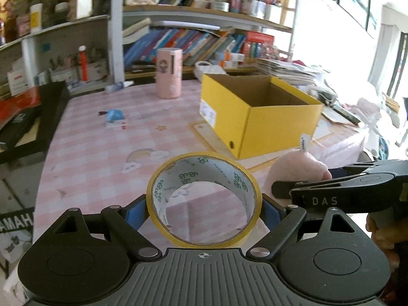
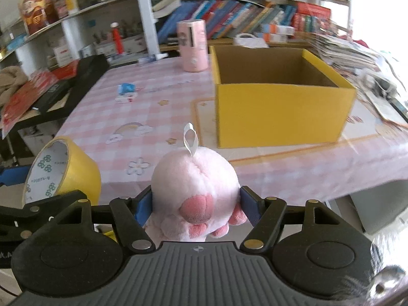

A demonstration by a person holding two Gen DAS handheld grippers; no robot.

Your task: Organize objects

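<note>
Right wrist: pink checked tablecloth (image 2: 107, 107) (bookshelves (image 2: 242, 20) behind).

Behind the bench (image 2: 178, 117), which wears a pink checked cloth, wooden shelves (image 1: 204, 12) crammed with leaning books fill the wall, a white post (image 2: 145, 12) rises at their left end, and hard daylight pours from windows (image 1: 357, 0) to their right.
</note>
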